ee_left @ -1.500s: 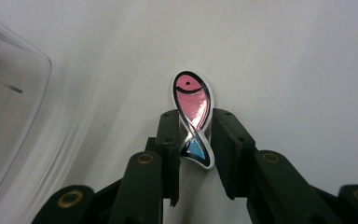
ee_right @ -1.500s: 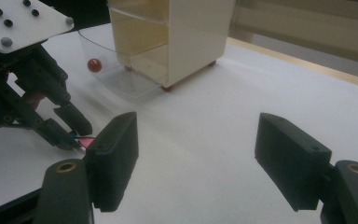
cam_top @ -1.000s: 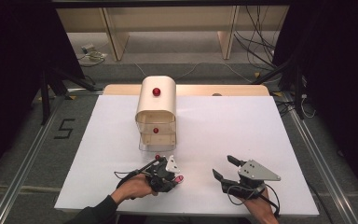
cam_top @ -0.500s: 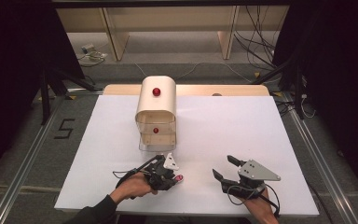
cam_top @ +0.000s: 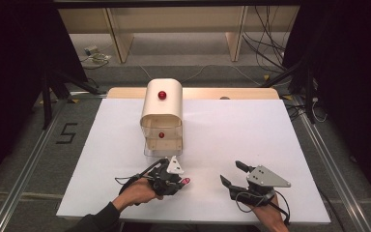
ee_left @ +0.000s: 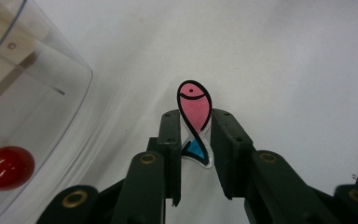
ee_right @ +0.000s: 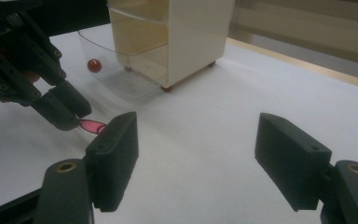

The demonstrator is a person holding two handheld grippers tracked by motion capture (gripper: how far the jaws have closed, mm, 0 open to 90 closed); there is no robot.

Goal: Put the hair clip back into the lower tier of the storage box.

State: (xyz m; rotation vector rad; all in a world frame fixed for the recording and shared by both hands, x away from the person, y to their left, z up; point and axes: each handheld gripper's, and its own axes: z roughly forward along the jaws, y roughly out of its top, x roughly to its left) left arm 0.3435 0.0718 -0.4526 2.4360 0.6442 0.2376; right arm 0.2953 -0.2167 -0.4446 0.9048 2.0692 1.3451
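Observation:
A flat pink fish cut-out [ee_left: 194, 103] with a blue tail stands pinched between the pads of my left gripper [ee_left: 196, 122]. In the high view that gripper [cam_top: 181, 182] lies low on the white sheet, just in front of the cream drawer unit [cam_top: 162, 113], with the fish [cam_top: 186, 181] sticking out to the right. The unit's clear bottom drawer [cam_top: 150, 150] is pulled out; its red knob [ee_left: 6, 167] is close on the left. My right gripper [cam_top: 230, 172] rests open to the right with nothing between its fingers [ee_right: 114, 156].
The drawer unit [ee_right: 177, 37] has two more drawers shut, the top one with a red knob [cam_top: 162, 94]. The white sheet [cam_top: 251, 125] covers the table as far as a wooden strip at the back [cam_top: 232, 93]. Cables lie on the floor beyond.
My left gripper with the fish has edged slightly toward the drawer unit. The right gripper has stayed still.

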